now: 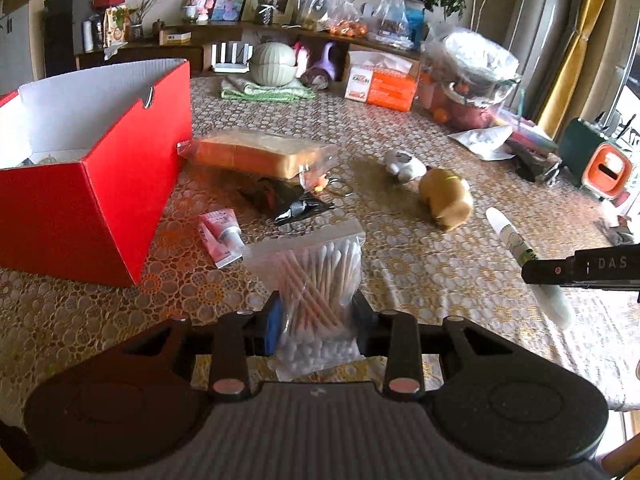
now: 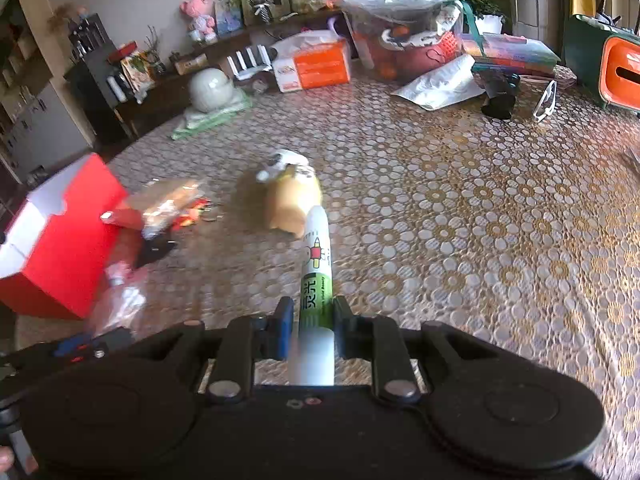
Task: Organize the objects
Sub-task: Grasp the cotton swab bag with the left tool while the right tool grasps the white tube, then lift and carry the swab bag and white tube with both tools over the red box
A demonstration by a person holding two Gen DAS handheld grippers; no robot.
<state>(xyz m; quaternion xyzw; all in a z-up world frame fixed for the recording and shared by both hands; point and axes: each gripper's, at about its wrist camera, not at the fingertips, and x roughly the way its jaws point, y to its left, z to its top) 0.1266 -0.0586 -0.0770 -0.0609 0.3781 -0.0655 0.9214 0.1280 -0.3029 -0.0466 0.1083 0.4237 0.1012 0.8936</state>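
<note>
My left gripper (image 1: 316,322) is shut on a clear zip bag of cotton swabs (image 1: 320,280), held above the table to the right of the open red box (image 1: 92,184). My right gripper (image 2: 310,322) is shut on a white and green glue stick (image 2: 316,276), held over the table; the stick also shows in the left wrist view (image 1: 520,248). On the table lie a bagged loaf of bread (image 1: 264,152), a black packet (image 1: 288,200), a pink tube (image 1: 220,236), a yellow plush toy (image 1: 446,198) and a small white object (image 1: 404,162).
The table has a lace-patterned cloth (image 2: 480,220). At its far side stand an orange tissue box (image 1: 380,84), a green-white lidded bowl (image 1: 274,64), a plastic-wrapped basket (image 1: 468,76) and a green and orange container (image 1: 596,160). A cluttered shelf (image 1: 280,32) runs behind.
</note>
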